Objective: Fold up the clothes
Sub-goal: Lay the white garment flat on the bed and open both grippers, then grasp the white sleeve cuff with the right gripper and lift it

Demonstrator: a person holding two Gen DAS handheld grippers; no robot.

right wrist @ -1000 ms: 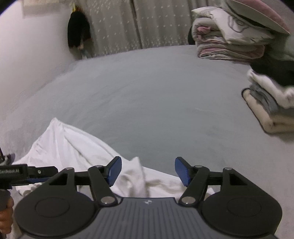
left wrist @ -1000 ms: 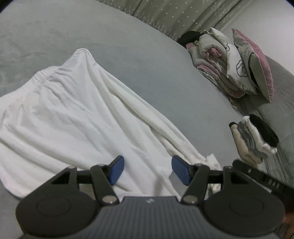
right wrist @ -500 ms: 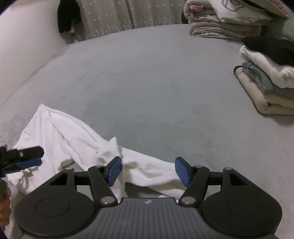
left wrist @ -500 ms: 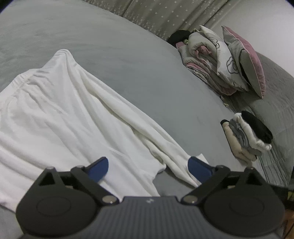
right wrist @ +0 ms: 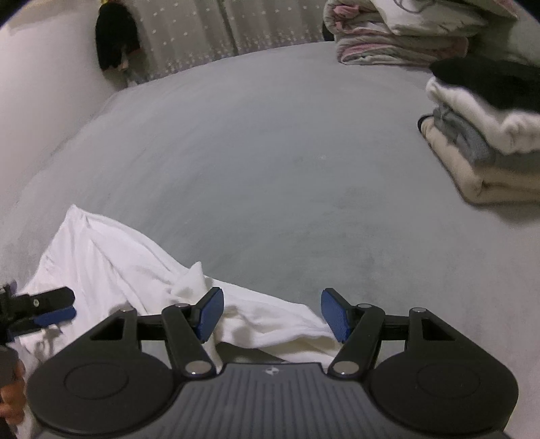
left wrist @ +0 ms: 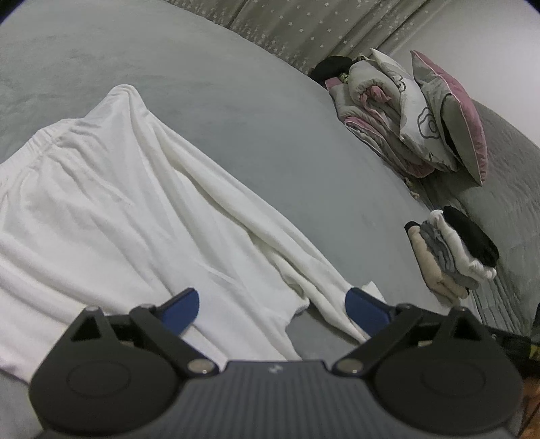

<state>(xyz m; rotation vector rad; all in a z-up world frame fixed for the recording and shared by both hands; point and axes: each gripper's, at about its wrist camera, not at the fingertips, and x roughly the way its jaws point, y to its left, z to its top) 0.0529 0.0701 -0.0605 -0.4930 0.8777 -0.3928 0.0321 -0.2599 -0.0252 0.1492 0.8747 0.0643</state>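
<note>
White trousers point(left wrist: 128, 216) lie spread on the grey bed point(left wrist: 256, 111), waistband at the upper left and leg ends near the bottom middle. My left gripper point(left wrist: 271, 297) hovers over the leg ends, jaws wide open, nothing between the pads. In the right wrist view the same white cloth point(right wrist: 111, 263) lies at the lower left. My right gripper point(right wrist: 272, 295) is open above a leg hem, and the pads do not press it. The left gripper point(right wrist: 67, 305) shows at the left edge there, over the cloth.
A stack of folded clothes point(left wrist: 452, 250) point(right wrist: 482, 152) sits on the bed to the right. Rolled bedding and pillows point(left wrist: 405, 118) are piled at the far right, before a dotted curtain point(right wrist: 209, 30). A person's hand point(right wrist: 11, 398) shows at the bottom left.
My left gripper's jaws have spread from partly open to wide. The trouser legs now lie flatter, with grey bed showing between them. The right gripper has tipped down towards the hem.
</note>
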